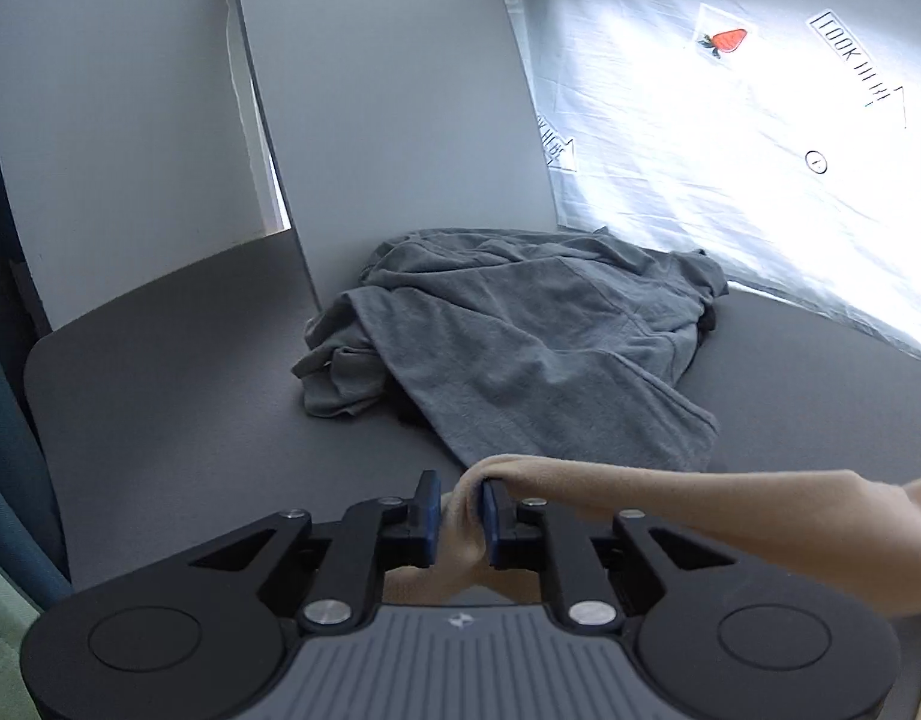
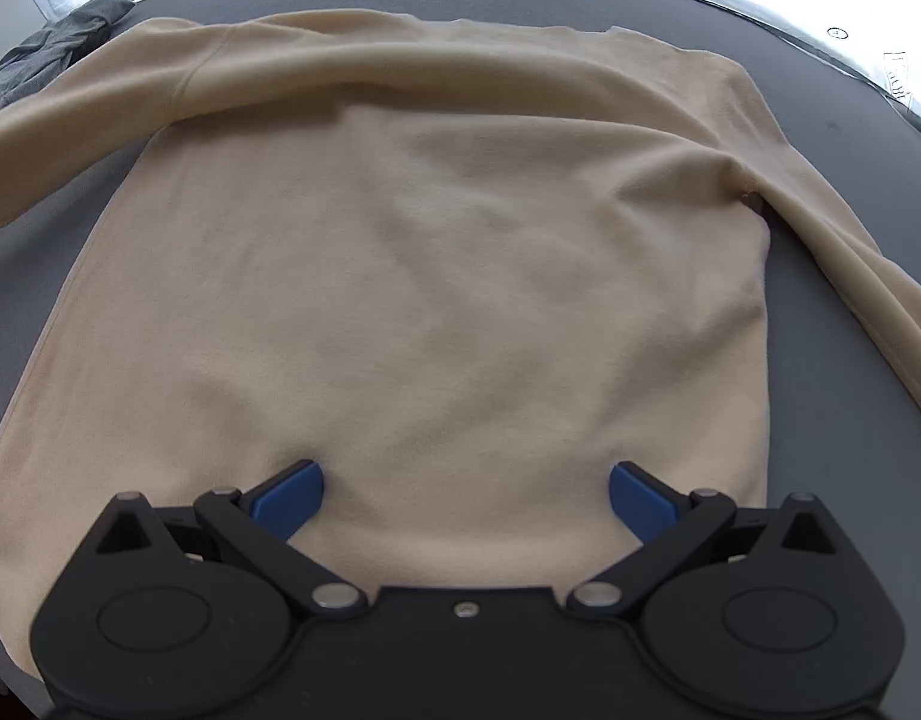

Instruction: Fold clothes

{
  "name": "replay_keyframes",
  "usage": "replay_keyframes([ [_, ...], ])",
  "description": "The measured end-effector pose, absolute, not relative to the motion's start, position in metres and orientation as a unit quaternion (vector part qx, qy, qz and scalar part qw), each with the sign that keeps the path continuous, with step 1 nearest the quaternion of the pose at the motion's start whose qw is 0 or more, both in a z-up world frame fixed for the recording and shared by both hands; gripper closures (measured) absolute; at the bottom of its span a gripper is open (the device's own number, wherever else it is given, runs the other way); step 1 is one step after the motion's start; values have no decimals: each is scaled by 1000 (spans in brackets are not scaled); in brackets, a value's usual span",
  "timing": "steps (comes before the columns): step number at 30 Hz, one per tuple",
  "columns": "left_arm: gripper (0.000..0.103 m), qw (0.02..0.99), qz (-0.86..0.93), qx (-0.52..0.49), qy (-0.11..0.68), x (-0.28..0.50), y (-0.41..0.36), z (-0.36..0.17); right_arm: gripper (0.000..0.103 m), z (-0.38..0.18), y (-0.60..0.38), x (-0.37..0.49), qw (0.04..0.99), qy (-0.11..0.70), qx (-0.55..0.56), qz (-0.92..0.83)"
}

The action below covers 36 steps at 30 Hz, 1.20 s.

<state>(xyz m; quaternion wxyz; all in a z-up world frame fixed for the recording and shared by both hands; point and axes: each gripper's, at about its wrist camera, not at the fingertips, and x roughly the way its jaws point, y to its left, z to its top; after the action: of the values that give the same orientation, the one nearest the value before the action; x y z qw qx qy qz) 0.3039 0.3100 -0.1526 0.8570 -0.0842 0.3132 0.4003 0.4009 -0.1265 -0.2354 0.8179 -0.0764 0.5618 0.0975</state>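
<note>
**Left grip on sleeve end; right gripper spread over sweater body**

Fingers: the left gripper [image 1: 463, 519] has its blue pads [image 1: 428, 517] closed on the bunched end of a beige sleeve [image 1: 670, 501], which runs off toward the right edge of the left wrist view. The right gripper [image 2: 466, 501] has its blue fingers [image 2: 289, 501] spread wide, holding nothing; they sit just above or on the lower part of the beige sweater [image 2: 412, 276], and contact cannot be confirmed.

Sweater: lies spread on the dark grey table [image 2: 838, 396], body flat, neckline toward the far edge. One sleeve crosses the upper chest and trails off to the left; the other [image 2: 868, 288] runs down the right side, beside the body.

Other items: a crumpled grey garment [image 1: 520, 336] is heaped on the table beyond the left gripper, against a pale upright panel [image 1: 388, 108]. A white printed sheet [image 1: 760, 150], bearing a strawberry mark [image 1: 727, 40], hangs behind the table's far edge.
</note>
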Motion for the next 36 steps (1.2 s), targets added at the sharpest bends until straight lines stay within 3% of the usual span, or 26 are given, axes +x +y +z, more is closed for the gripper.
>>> replay_keyframes([
  [4,41,858,378,-134,321,291,313,-159,0,-236,-127,402,818,563,-74,94],
  [7,25,864,362,-166,307,280,303,-155,0,-236,-127,402,817,564,-73,93],
  [22,22,910,211,-119,336,331,197,-135,0,-236,-129,408,812,564,-84,121],
  [25,22,917,168,-97,347,353,165,-134,10,-229,-134,407,824,544,-79,136],
  [34,22,922,55,-11,383,449,75,-146,13,-187,-232,417,891,444,67,65],
  [36,22,922,43,12,384,475,66,-149,17,-183,-257,427,899,429,76,36],
])
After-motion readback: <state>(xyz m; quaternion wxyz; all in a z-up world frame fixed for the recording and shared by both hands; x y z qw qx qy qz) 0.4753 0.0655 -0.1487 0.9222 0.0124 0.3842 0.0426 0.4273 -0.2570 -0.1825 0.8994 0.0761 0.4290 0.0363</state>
